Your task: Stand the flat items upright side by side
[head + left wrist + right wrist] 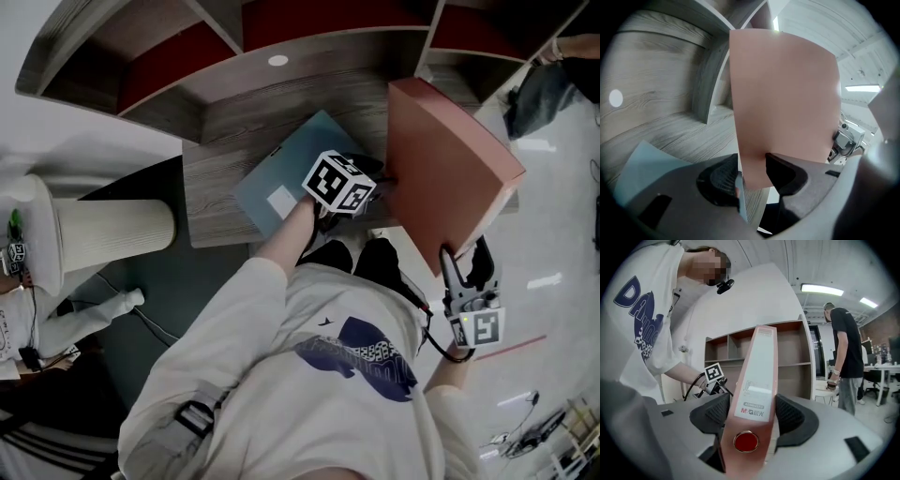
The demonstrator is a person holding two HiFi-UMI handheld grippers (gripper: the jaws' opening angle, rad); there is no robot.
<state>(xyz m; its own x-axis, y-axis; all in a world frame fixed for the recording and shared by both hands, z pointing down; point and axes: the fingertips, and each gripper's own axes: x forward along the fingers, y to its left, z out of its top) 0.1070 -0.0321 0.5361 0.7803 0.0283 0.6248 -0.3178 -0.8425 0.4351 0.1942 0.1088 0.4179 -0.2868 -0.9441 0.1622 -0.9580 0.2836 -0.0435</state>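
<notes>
Pink binder [450,159] tilted, long axis upper-centre to lower-right; right hand-held gripper [752,414] clamps its spine, left hand-held gripper [752,171] its cover.

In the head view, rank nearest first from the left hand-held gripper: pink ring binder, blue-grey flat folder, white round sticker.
1. Pink ring binder: right side, in the left hand-held gripper's jaws.
2. Blue-grey flat folder: lying just left.
3. White round sticker: far back on the wooden shelf.
</notes>
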